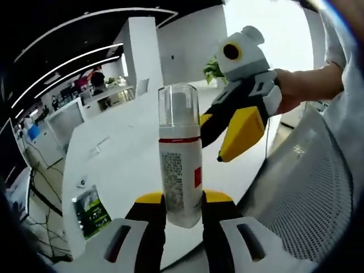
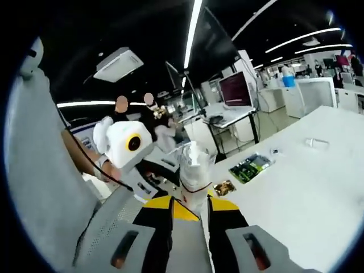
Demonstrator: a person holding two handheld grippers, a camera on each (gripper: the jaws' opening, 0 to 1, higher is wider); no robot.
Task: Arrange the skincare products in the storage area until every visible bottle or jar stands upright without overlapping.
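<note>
White office table [image 1: 119,153] lies below; the left gripper [image 1: 183,211] clamps a clear-capped bottle [image 1: 180,159] upright in mid-air, the right gripper [image 2: 190,211] near with jaws apart. Placing remains undone.

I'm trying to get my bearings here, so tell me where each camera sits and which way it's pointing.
Left gripper view: rides on the left gripper, looking along its jaws at the pump bottle clamped between them, over the white table; the right gripper and the person's hand enter from the right.
Right gripper view: rides on the right gripper, facing the opposite way, toward the bottle's clear cap and a mesh chair; the left gripper enters from the left.
Shared: the bottle, the table, and each other's gripper.
</note>
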